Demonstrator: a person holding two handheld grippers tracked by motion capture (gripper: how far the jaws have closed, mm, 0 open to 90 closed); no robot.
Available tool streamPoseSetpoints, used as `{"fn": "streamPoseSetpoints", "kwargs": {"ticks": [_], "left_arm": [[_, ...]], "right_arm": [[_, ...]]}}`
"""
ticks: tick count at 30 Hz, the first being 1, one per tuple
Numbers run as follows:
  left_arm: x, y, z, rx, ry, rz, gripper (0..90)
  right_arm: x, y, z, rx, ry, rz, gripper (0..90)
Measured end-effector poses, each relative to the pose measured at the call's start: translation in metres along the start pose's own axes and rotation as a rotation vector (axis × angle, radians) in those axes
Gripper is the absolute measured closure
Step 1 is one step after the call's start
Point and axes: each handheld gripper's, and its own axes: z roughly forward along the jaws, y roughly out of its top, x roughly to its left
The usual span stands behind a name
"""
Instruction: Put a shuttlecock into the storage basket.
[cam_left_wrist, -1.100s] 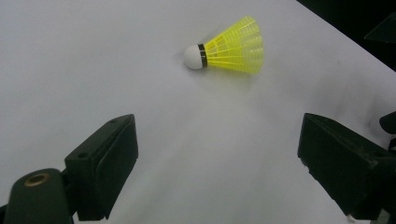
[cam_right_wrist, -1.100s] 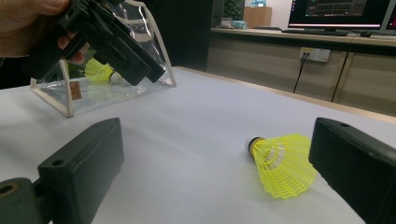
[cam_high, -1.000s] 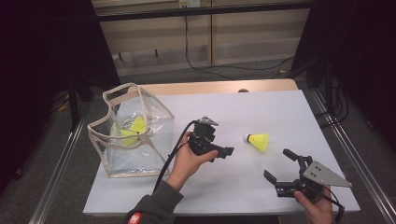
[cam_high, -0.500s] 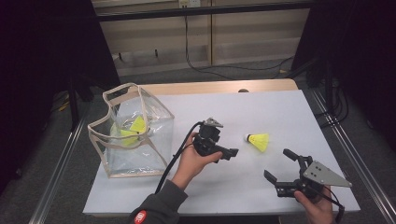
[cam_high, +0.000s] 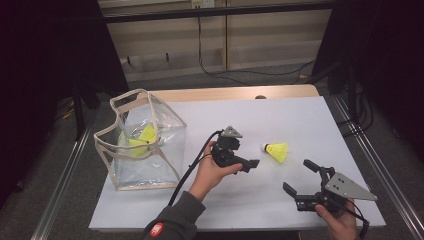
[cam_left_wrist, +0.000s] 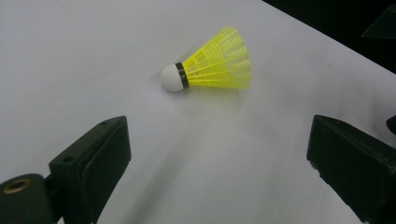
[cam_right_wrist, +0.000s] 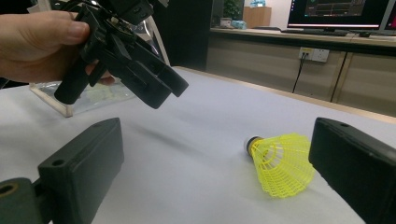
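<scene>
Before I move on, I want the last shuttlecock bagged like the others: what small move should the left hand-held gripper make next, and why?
Probably ease the left hand-held gripper forward and down until its jaws straddle the yellow shuttlecock. Its jaws have just been opening and stand wide with nothing between them, and the shuttlecock lies on its side just ahead on the white table. The clear bag already holds yellow shuttlecocks.

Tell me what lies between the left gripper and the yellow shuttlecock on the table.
Nothing: between the left gripper and the shuttlecock is only bare white table. The left gripper view confirms it, with clear tabletop from the open jaws up to the shuttlecock.
</scene>
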Motion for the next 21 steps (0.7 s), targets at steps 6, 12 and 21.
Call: {"fn": "streamPoseSetpoints", "kwargs": {"ticks": [6,12,21], "left_arm": [[0.003,-0.002,0.006,-0.005,-0.007,0.005,6.2],[0.004,-0.002,0.011,-0.008,-0.011,0.002,6.2],[0.006,-0.003,0.013,-0.005,-0.008,0.004,6.4]], "right_arm": [[0.000,0.000,0.000,-0.001,0.000,0.004,3.1],[-0.001,0.000,0.000,0.000,0.001,0.003,3.1],[-0.001,0.000,0.001,0.005,0.005,-0.004,3.2]]}}
